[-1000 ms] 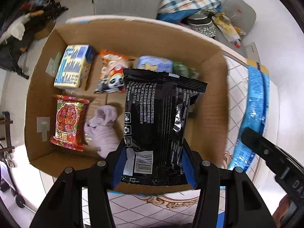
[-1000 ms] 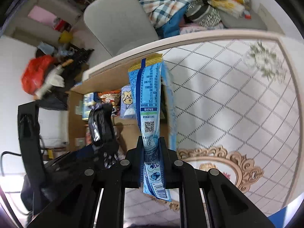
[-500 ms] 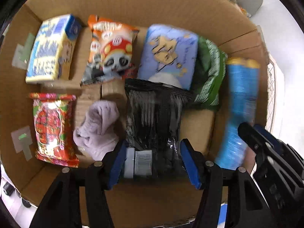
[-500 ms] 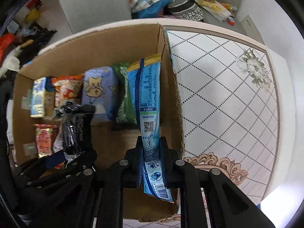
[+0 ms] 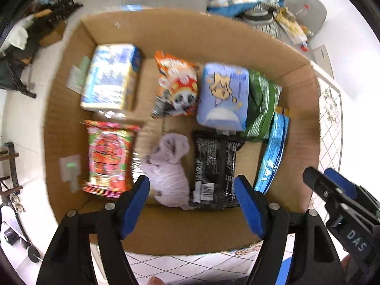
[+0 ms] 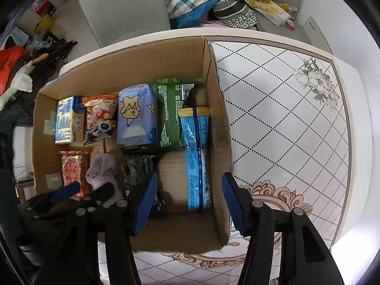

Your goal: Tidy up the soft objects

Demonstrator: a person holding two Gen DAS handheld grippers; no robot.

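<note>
Your left wrist camera looks almost straight down from close above the near left part of the cardboard box (image 5: 180, 30), with its own two fingers framing the bottom of the picture. Your right wrist camera looks down from a little farther toward the box's right wall, so it also takes in the tiled table (image 6: 280, 109) to the right. Both views share the box floor, the chair (image 6: 123, 7) behind it, and each shows the other gripper at its edge.
</note>
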